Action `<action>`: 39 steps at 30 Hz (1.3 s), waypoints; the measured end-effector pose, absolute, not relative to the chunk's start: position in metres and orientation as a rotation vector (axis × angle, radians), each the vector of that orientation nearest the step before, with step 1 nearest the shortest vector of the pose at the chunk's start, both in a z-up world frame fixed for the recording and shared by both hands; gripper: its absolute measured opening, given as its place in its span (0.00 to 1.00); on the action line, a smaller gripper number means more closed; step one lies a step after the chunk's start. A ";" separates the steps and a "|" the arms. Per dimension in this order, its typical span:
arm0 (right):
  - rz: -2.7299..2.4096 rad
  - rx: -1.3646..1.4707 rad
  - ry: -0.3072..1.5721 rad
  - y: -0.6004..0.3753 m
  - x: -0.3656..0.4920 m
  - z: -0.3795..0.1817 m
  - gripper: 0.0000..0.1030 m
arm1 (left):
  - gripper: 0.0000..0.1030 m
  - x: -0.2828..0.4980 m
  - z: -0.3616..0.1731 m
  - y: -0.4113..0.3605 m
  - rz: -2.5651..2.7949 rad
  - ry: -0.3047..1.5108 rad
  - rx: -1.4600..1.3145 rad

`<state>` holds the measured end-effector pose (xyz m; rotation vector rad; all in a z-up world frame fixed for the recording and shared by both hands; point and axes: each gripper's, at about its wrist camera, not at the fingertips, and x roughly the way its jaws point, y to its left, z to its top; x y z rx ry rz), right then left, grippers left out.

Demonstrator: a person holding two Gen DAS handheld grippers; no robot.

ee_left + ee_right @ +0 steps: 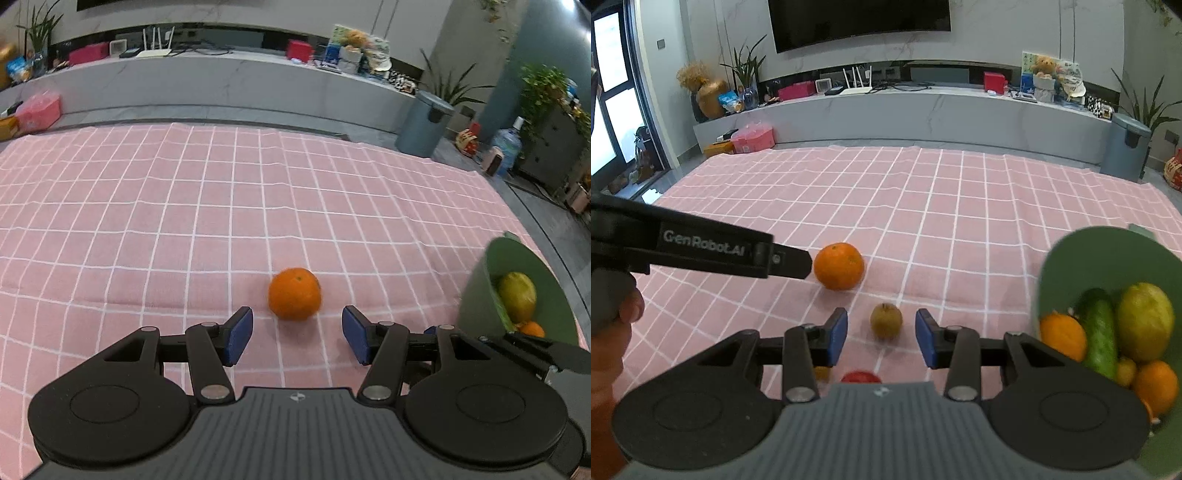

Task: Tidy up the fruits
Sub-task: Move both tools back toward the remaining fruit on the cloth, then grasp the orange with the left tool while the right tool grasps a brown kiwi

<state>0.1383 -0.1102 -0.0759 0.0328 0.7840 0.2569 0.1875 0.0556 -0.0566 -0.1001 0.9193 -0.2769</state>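
Observation:
An orange (294, 294) lies on the pink checked cloth just ahead of my left gripper (297, 334), which is open and empty with its blue pads on either side of the fruit. The orange also shows in the right wrist view (839, 266), with the left gripper's finger (786, 260) beside it. My right gripper (881, 336) is open and empty around a small brown-green fruit (885, 320). A red fruit (860, 377) peeks out below it. A green bowl (1082, 258) at the right holds a lemon (1144, 321), a cucumber (1099, 332) and oranges; it also shows in the left wrist view (480, 295).
The pink checked cloth (923, 206) covers the table. Beyond it stand a long grey TV bench (923, 110) with boxes and a router, a grey bin (1126, 147), and potted plants. A small yellow-orange item (822, 373) lies under my right gripper's left finger.

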 end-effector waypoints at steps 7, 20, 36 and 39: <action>0.257 0.046 0.801 -0.104 0.161 -0.096 0.36 | 0.64 0.205 -0.080 0.050 -0.253 0.936 -0.090; 0.244 0.076 0.839 -0.105 0.164 -0.111 0.24 | 0.66 0.214 -0.096 0.031 -0.262 0.909 0.003; 0.256 0.006 0.816 -0.096 0.159 -0.112 0.20 | 0.47 0.204 -0.090 0.043 -0.272 0.890 -0.058; 0.256 -0.004 0.819 -0.094 0.154 -0.110 0.20 | 0.46 0.195 -0.081 0.050 -0.278 0.873 -0.085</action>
